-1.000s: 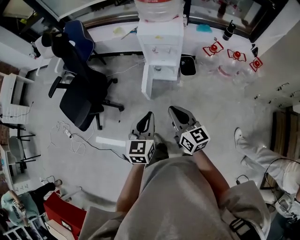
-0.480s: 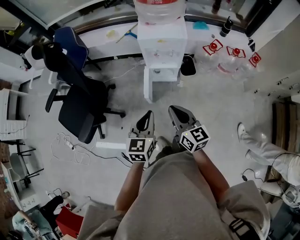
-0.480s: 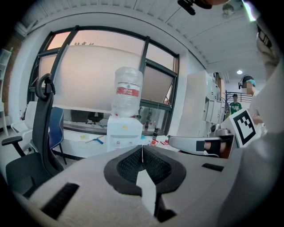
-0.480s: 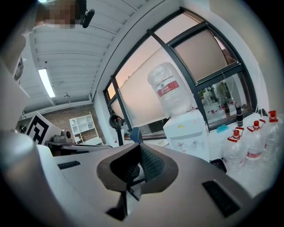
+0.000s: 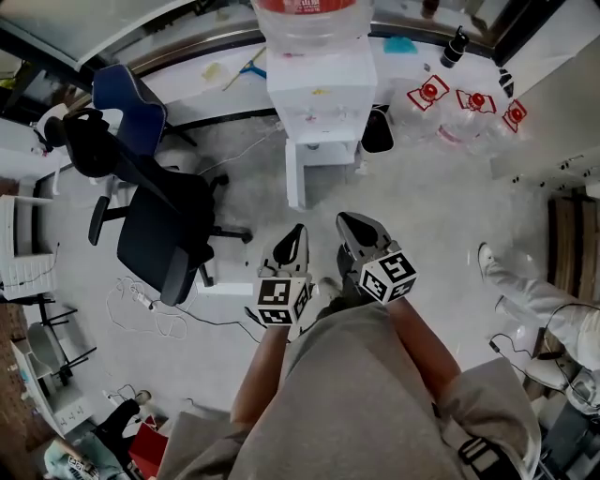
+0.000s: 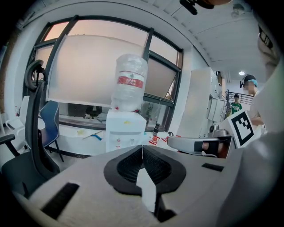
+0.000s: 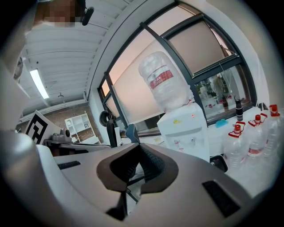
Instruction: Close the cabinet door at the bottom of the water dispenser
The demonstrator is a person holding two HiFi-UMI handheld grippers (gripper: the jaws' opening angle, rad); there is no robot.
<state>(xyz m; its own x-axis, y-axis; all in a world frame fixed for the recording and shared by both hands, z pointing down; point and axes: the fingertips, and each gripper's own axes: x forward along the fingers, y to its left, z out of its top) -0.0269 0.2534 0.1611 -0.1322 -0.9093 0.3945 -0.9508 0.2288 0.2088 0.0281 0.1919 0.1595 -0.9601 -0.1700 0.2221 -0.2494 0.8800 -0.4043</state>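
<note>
The cabinet door [image 5: 293, 176] is standing ajar at the foot of the water dispenser [image 5: 321, 89], swung out leftward. The left gripper [image 5: 299, 230] and right gripper [image 5: 347, 221] are pressing their jaws together on nothing, pointing side by side toward it, well apart from it.

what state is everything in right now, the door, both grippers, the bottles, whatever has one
cabinet door: open, swung out from the water dispenser
left gripper: shut, nothing between the jaws
right gripper: shut, nothing between the jaws
water bottle: upside down on top of the dispenser
spare bottles: upright on the floor, red caps on
</note>
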